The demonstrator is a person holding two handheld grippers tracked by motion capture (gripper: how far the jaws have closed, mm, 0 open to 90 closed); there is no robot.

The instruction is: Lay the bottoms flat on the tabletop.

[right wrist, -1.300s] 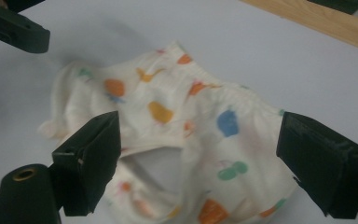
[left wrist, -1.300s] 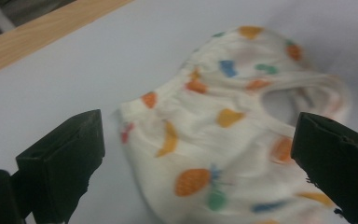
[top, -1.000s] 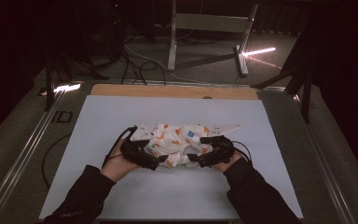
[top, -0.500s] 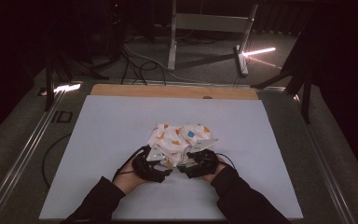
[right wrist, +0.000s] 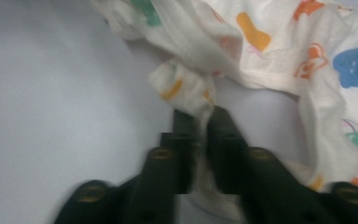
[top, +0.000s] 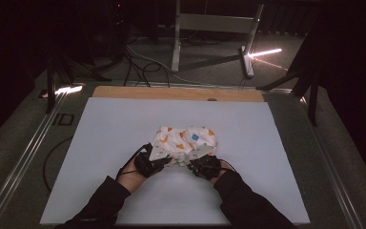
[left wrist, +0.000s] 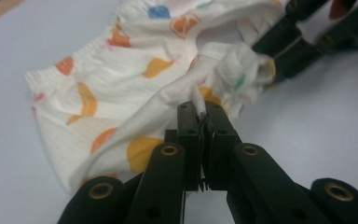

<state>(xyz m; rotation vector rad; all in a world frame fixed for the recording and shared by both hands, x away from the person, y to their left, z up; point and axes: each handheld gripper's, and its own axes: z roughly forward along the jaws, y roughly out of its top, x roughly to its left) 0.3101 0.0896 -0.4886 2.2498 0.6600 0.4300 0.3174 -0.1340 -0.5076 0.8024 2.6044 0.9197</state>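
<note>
A dark room with stands, cables and a bright strip light on the floor is seen behind a pale desk point(top: 100, 143) with a wooden edge at its far side. A small white garment point(top: 183, 142) printed with orange, blue and green fruit shapes lies bunched near the middle of the desk, slightly toward six o'clock.

Compared with a second ago, the garment has been gathered into a more compact heap, and both hands have been drawn in from its outer sides to its near edge and lowered onto it. The jaws of both claws have just been closing. The left claw point(left wrist: 204, 122) is now clenched on a thin fold of the fabric, which is seen pinched between the jaw tips in the left gripper view. The right claw point(right wrist: 200, 122) is clenched likewise on a crumpled bit of hem, the cloth puckering just above its tips in the right gripper view. In the high view the left claw point(top: 164, 161) sits at the garment's seven o'clock corner and the right claw point(top: 194, 164) at its five o'clock corner, close together.

With both grips apparently secured on the near edge, a lift, spread or fold of the garment is judged to be the step in hand; a thin pinch could slip if pulled sharply.
</note>
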